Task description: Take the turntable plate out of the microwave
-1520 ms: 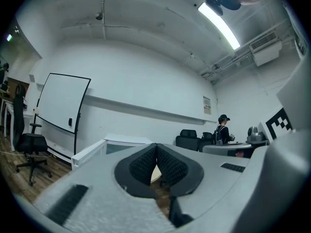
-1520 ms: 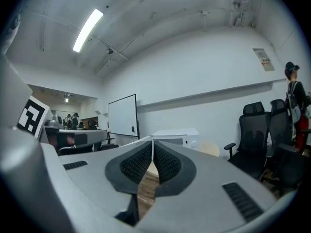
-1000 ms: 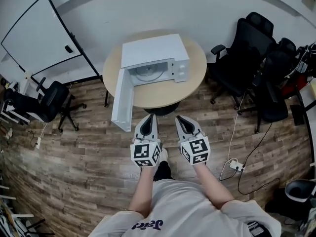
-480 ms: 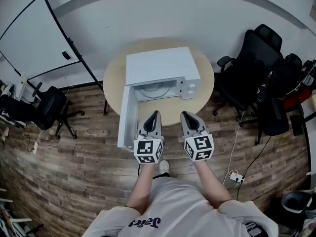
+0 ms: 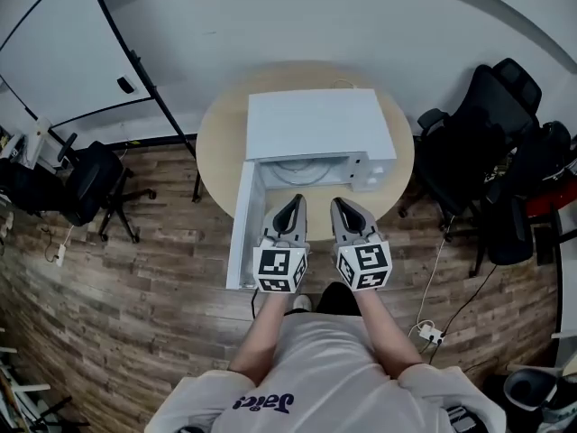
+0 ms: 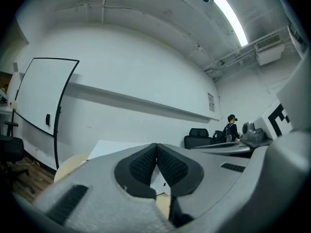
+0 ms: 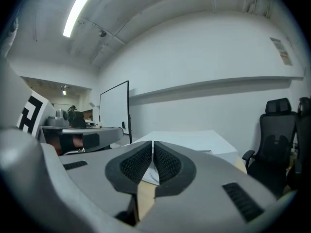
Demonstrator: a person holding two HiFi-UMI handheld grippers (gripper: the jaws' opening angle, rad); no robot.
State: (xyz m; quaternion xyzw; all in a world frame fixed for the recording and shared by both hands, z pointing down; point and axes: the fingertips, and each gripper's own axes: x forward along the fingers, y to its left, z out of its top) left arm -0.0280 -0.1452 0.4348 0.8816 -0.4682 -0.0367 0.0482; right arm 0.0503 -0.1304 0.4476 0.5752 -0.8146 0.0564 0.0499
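Observation:
A white microwave point(image 5: 315, 124) stands on a round wooden table point(image 5: 216, 142), its door point(image 5: 243, 228) swung open toward me on the left. Inside the cavity a strip of the glass turntable plate point(image 5: 297, 171) shows. My left gripper point(image 5: 294, 203) and right gripper point(image 5: 342, 204) are side by side just in front of the cavity, over the table's near edge, both shut and empty. In the left gripper view the closed left gripper point(image 6: 156, 147) points at the microwave point(image 6: 112, 147). In the right gripper view the right gripper point(image 7: 152, 143) is closed too, with the microwave point(image 7: 194, 140) behind it.
A whiteboard point(image 5: 54, 52) on a stand leans at the left beside a black office chair point(image 5: 90, 183). More black chairs point(image 5: 487, 124) crowd the table's right side. A power strip and cables point(image 5: 431, 335) lie on the wooden floor at the right.
The person has walked up to the table, so the microwave is nearer and more directly below. Both shut grippers moved forward together, from over the floor to the front of the open cavity.

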